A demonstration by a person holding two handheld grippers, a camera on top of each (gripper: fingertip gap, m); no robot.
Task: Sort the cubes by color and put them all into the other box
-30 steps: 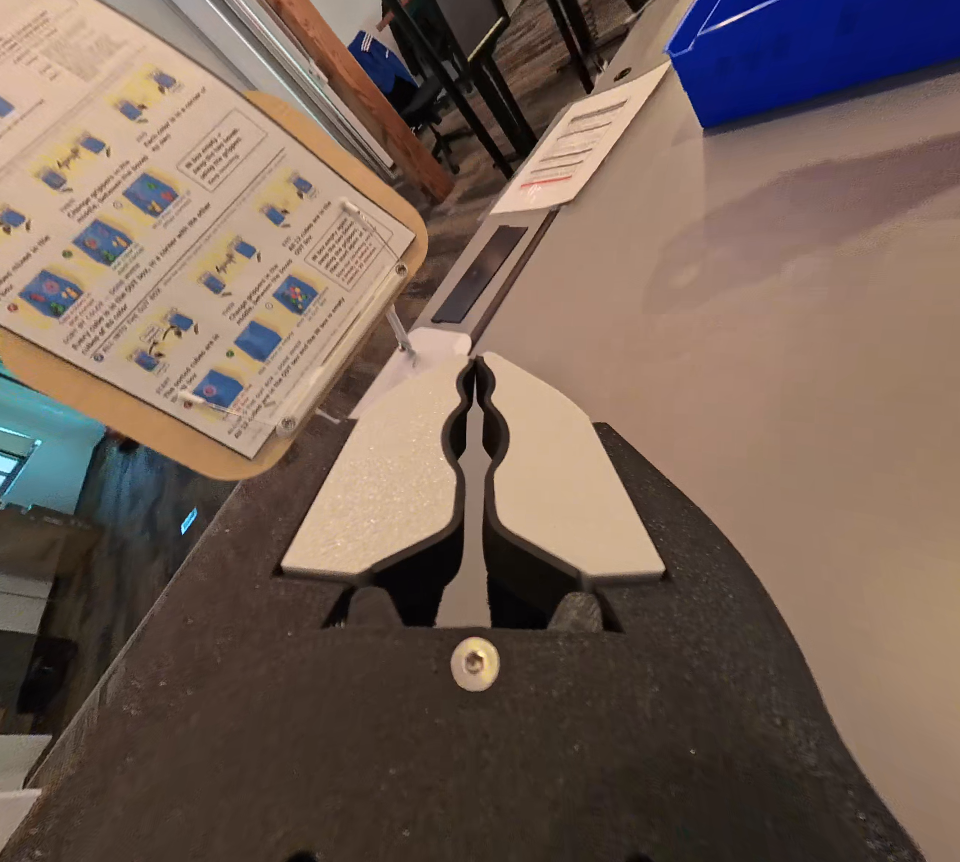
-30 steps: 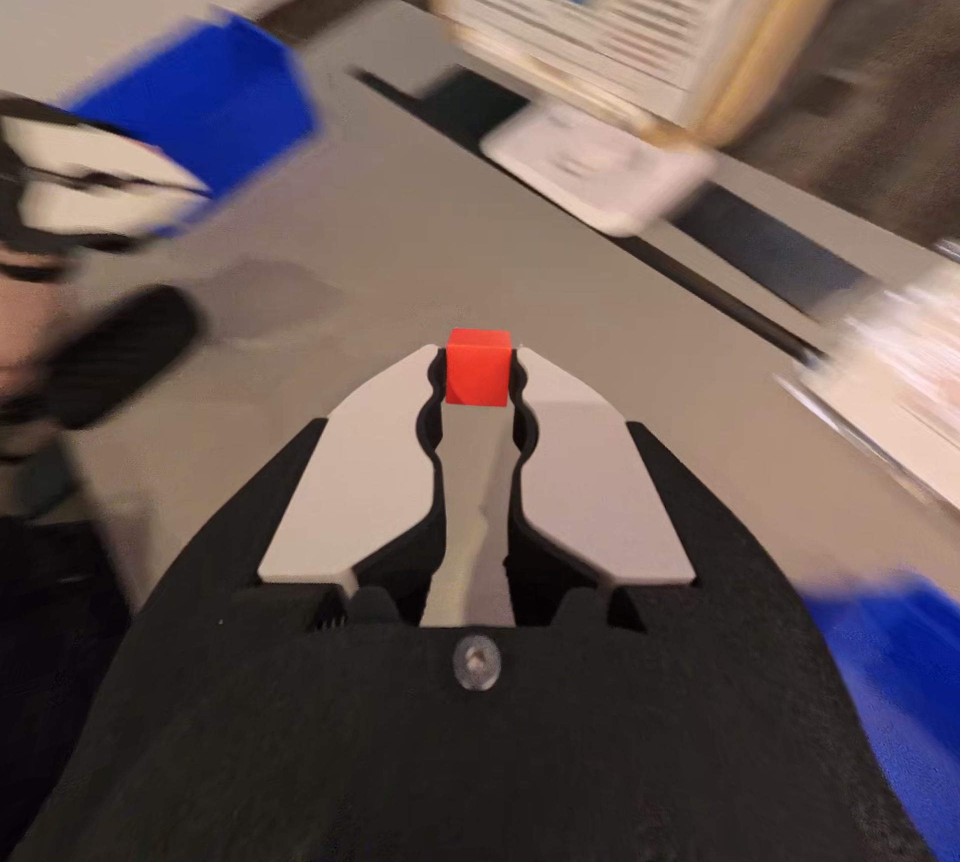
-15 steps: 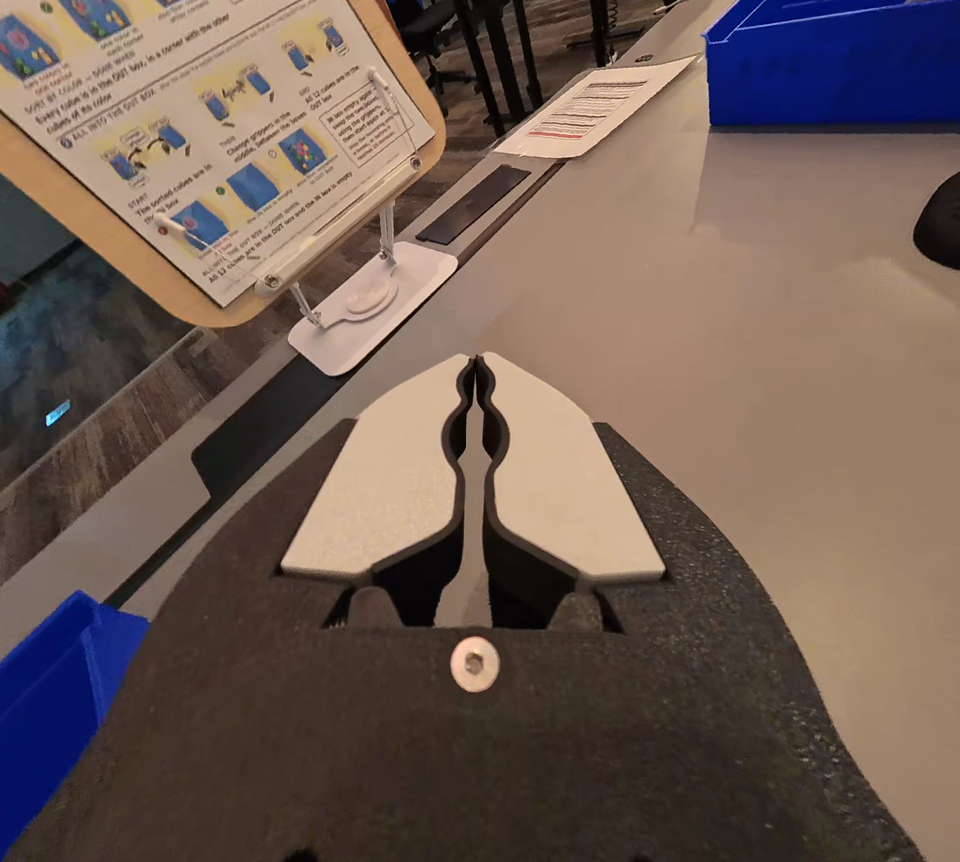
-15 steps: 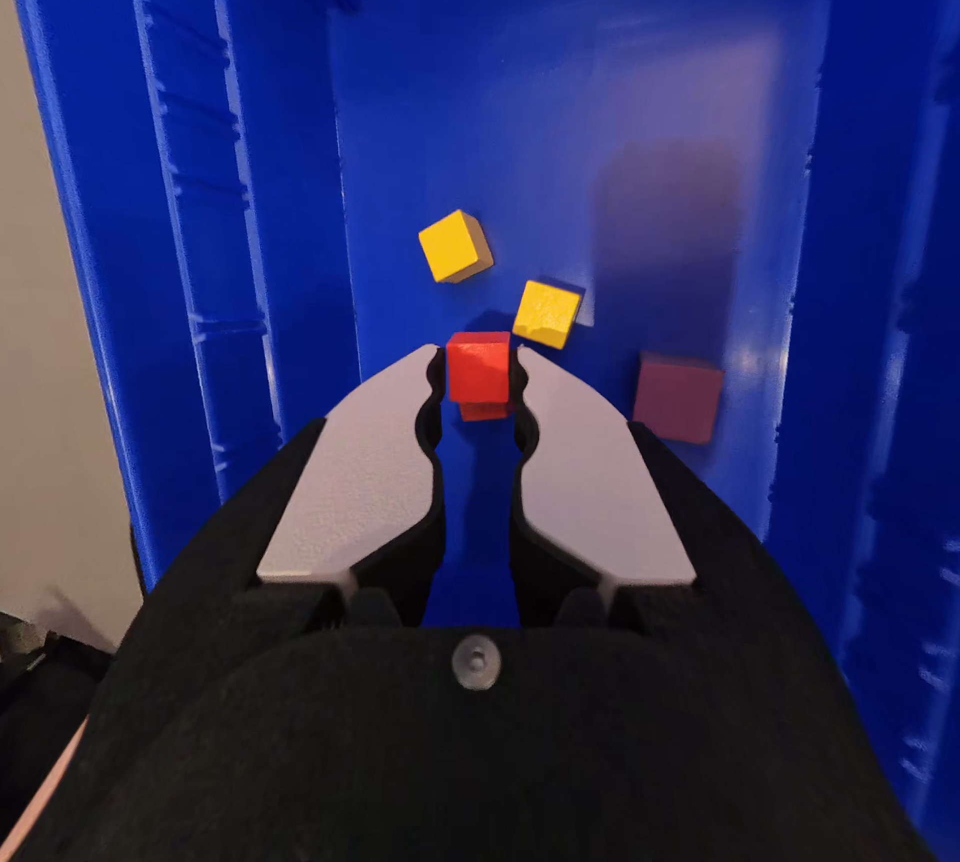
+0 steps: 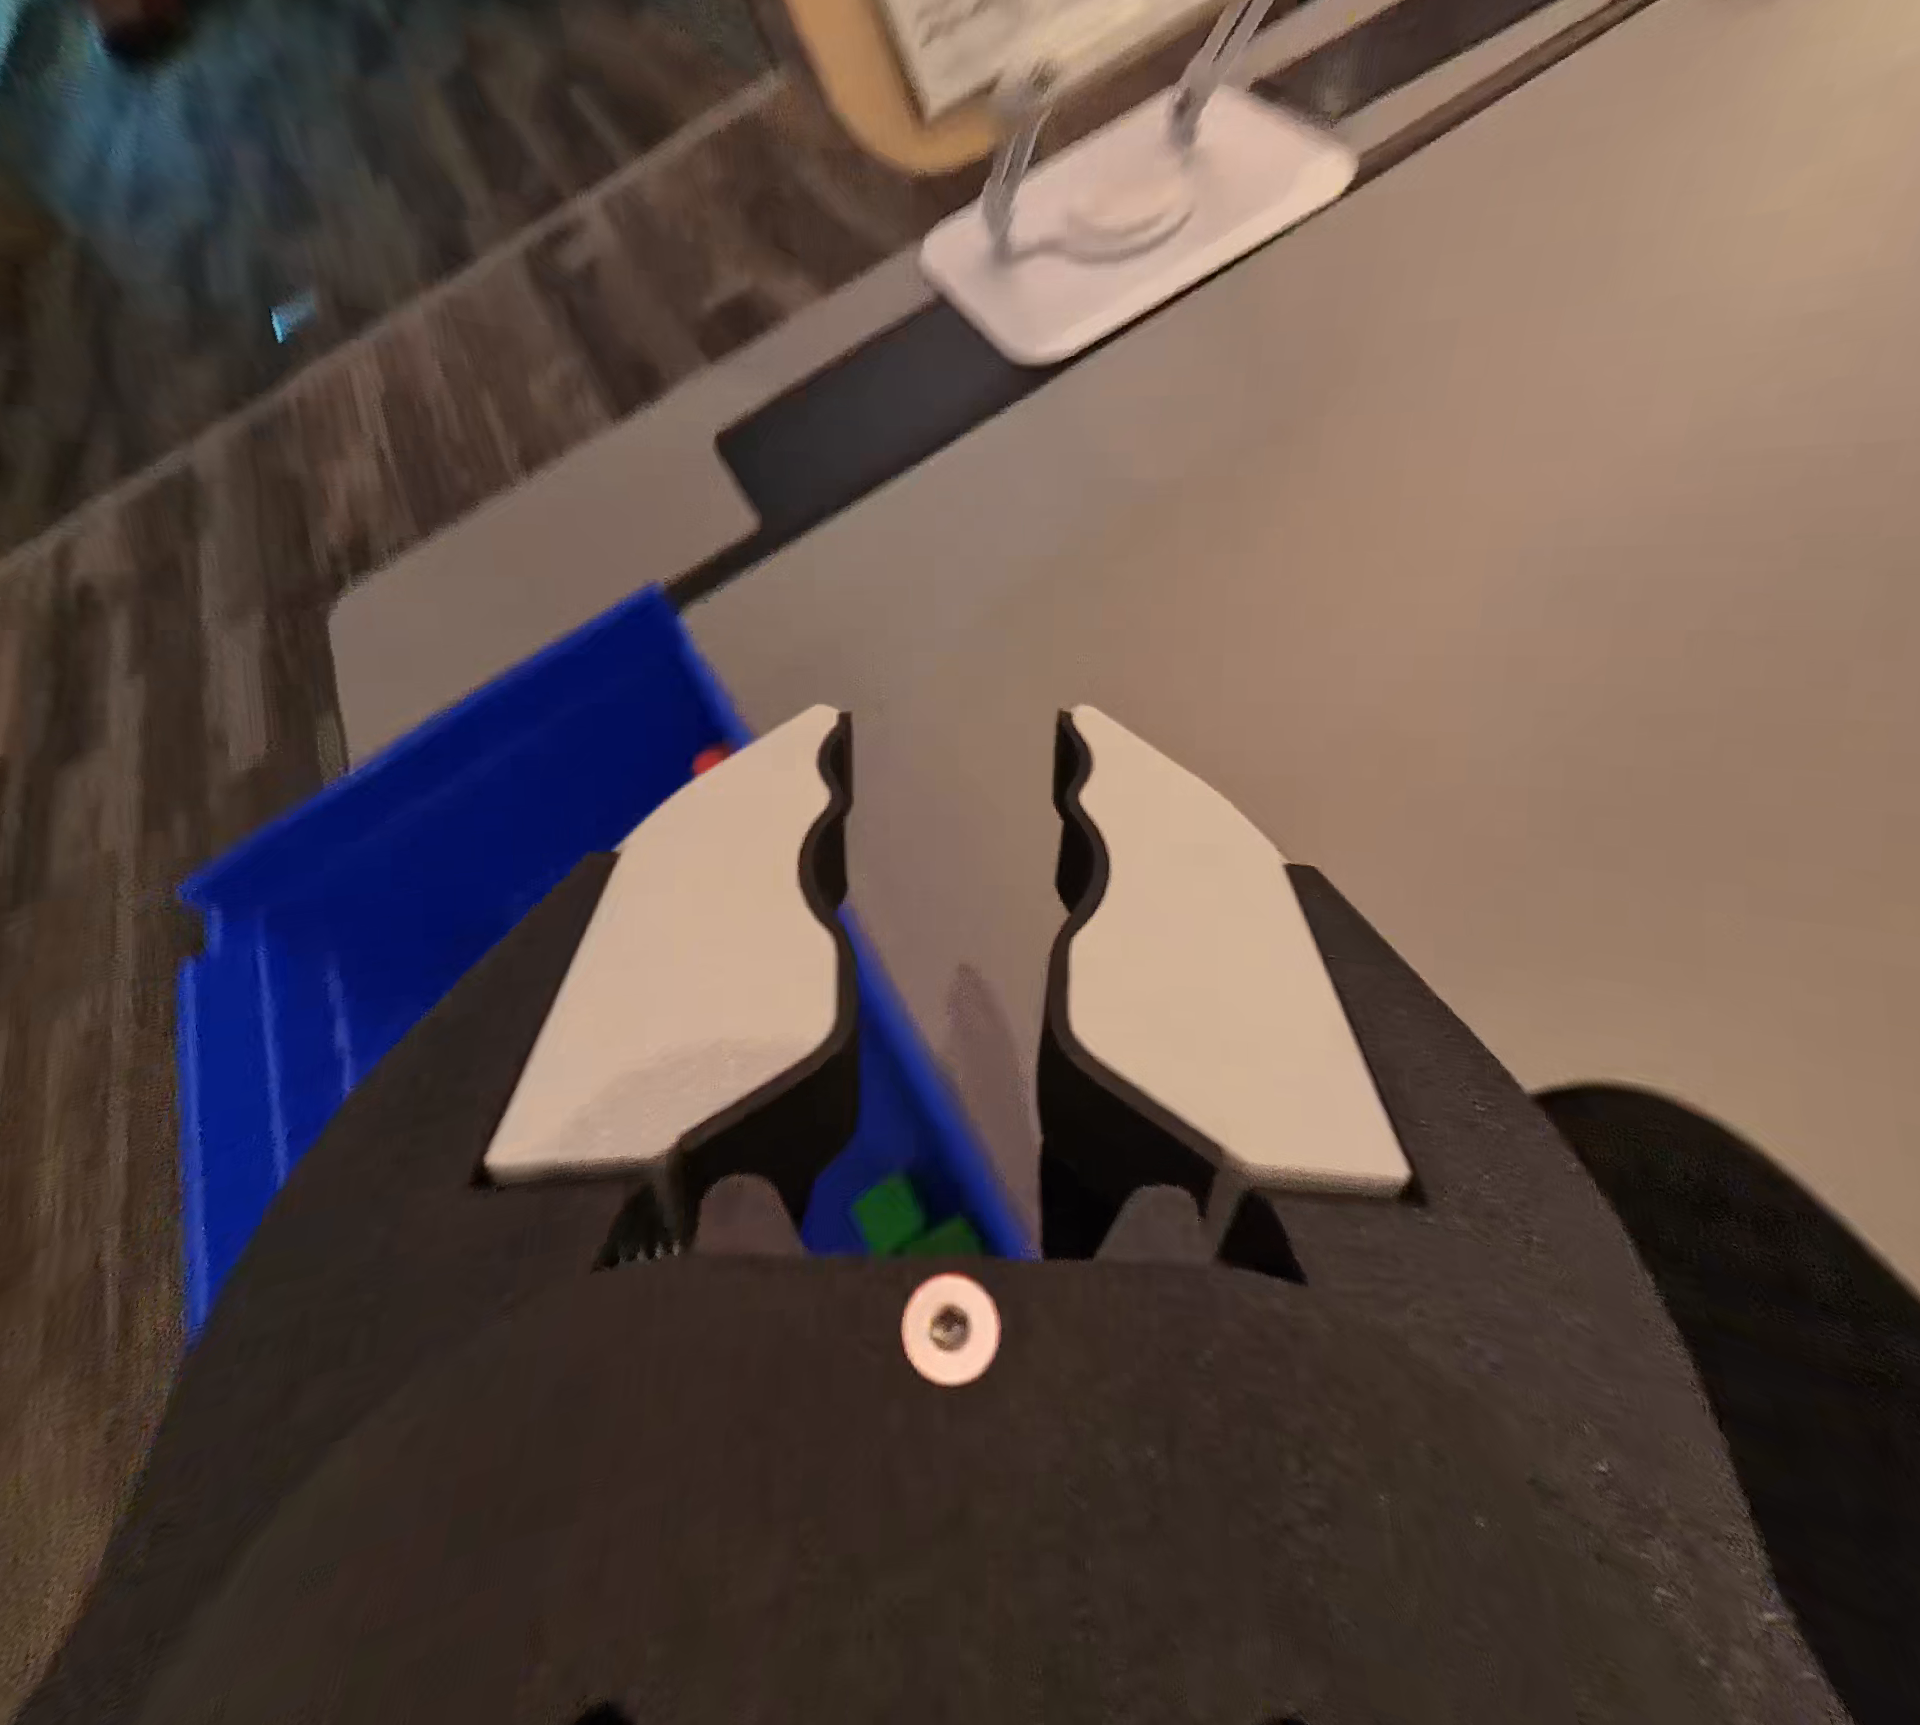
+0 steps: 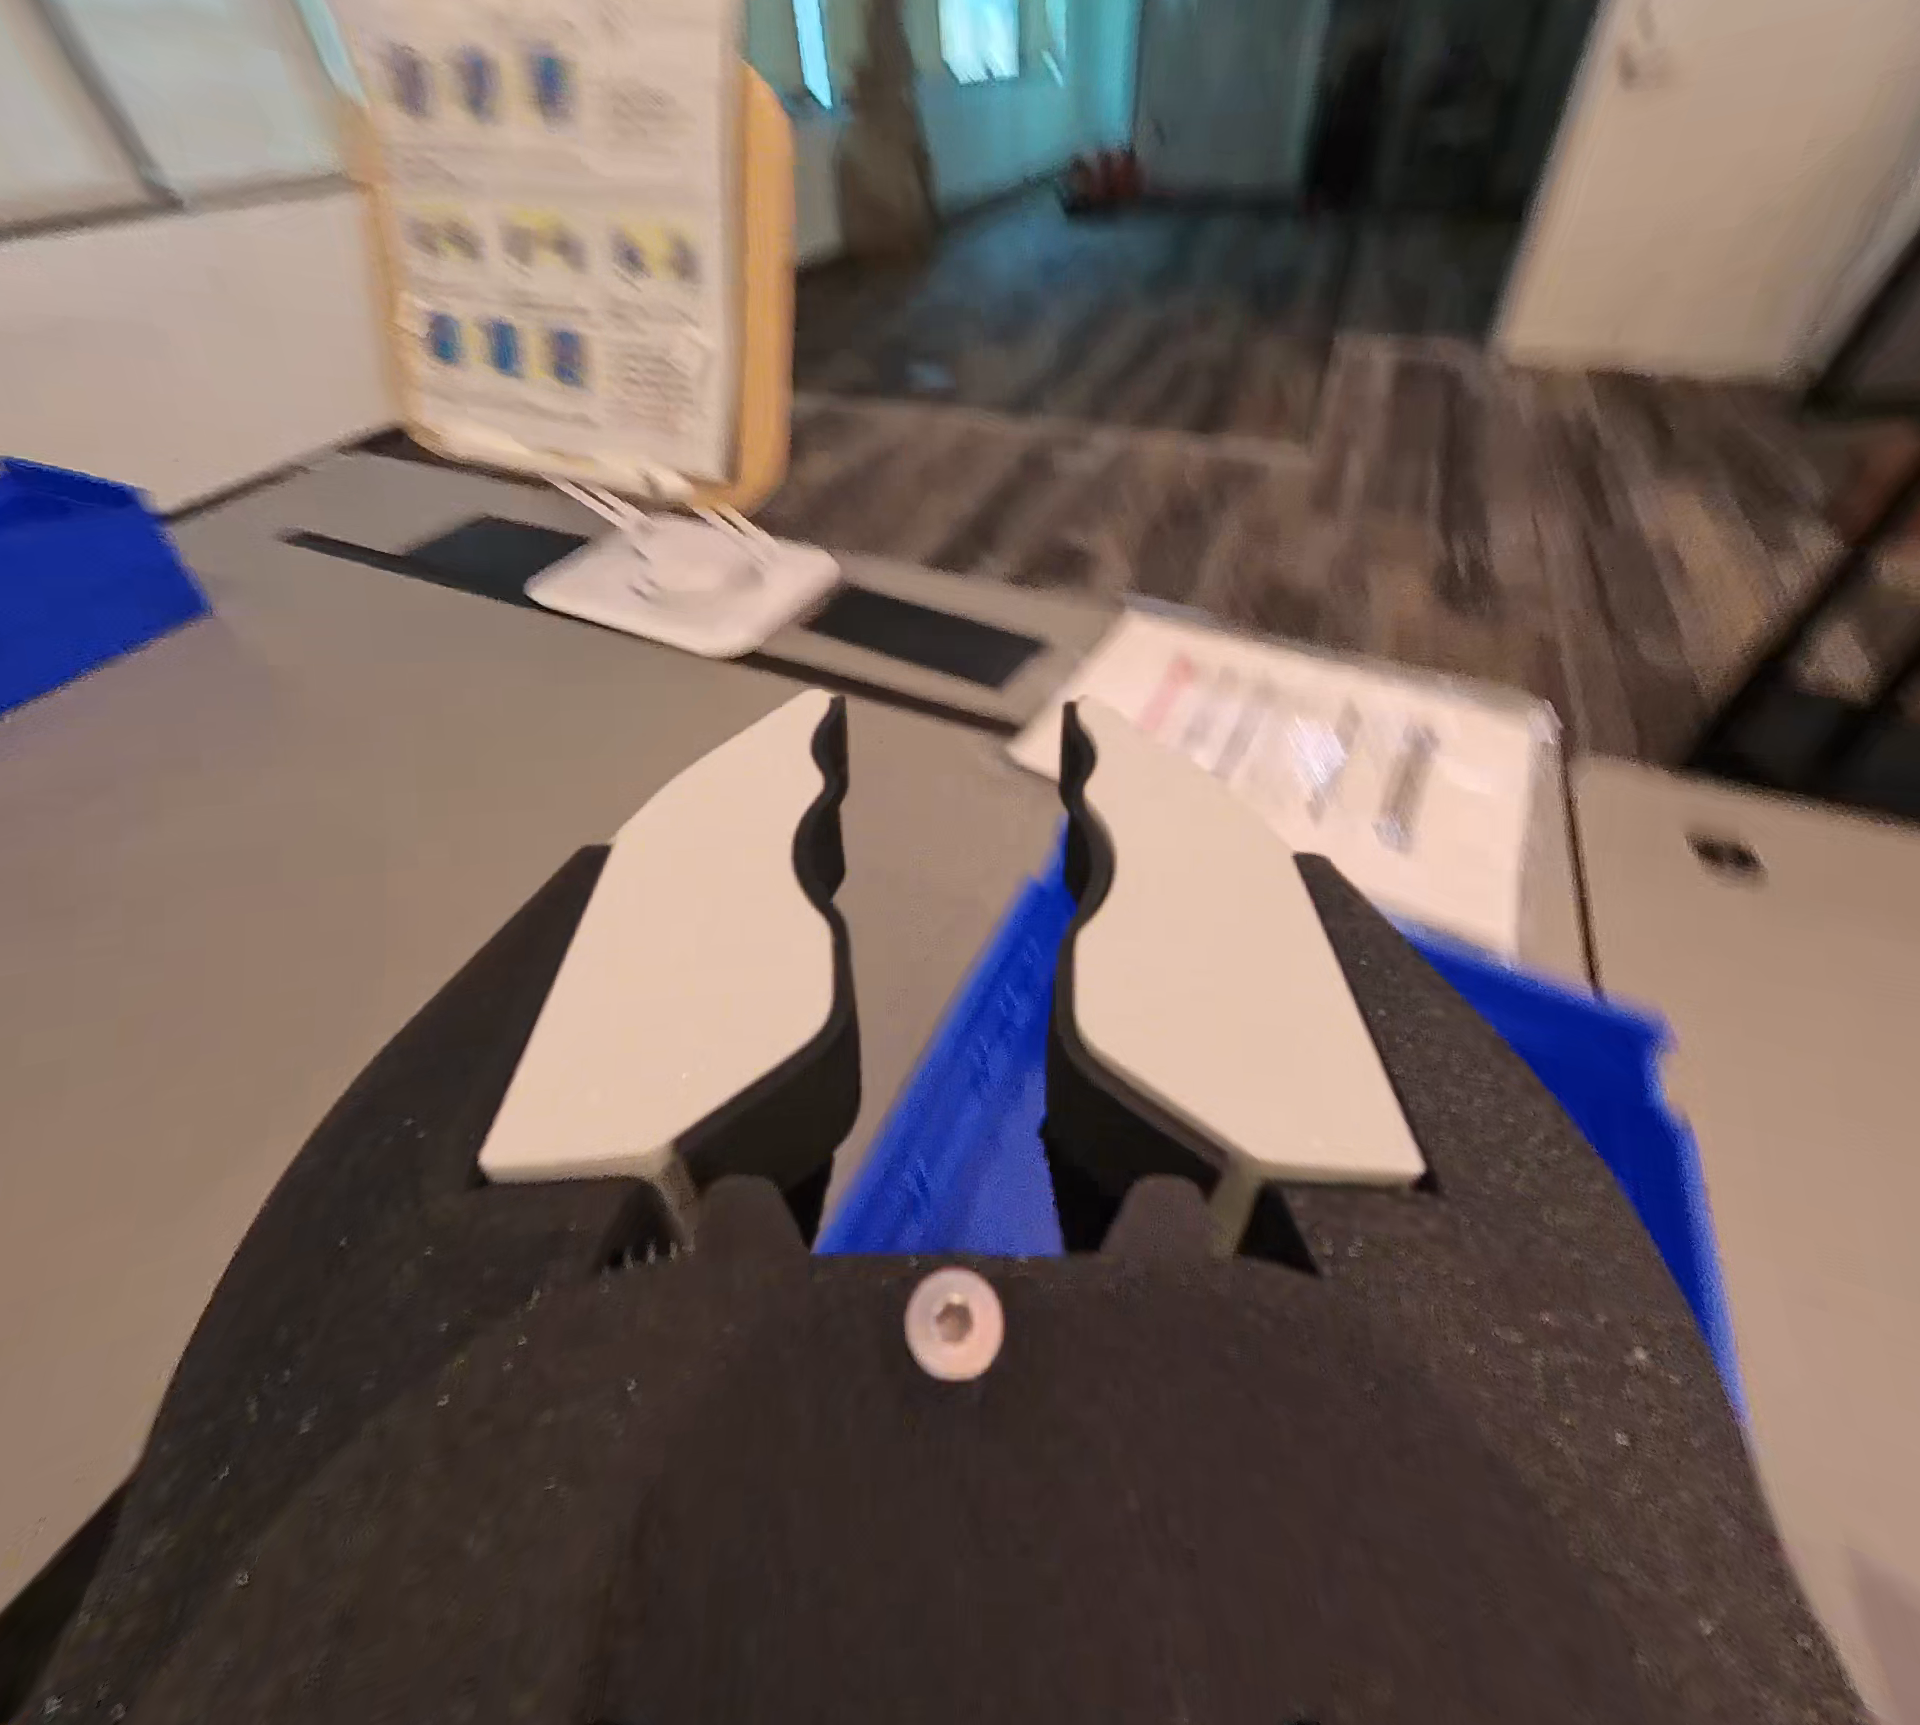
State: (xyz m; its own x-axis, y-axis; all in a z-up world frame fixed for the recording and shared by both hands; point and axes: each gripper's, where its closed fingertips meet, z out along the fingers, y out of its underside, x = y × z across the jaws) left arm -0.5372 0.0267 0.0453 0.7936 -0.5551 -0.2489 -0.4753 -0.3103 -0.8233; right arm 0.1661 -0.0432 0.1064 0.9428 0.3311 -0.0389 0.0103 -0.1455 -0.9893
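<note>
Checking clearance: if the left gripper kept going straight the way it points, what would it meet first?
Probably the bare grey table; the left gripper is open, and the blue box sits off to its side.

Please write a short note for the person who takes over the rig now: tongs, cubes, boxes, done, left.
Left tongs: open, empty, above the table beside a blue box that holds green cubes and something red.
Right tongs: open, empty, over the near edge of another blue box; its inside is hidden.
Done: cannot tell from these views.
Left: move the green cubes and the red one across.
</note>
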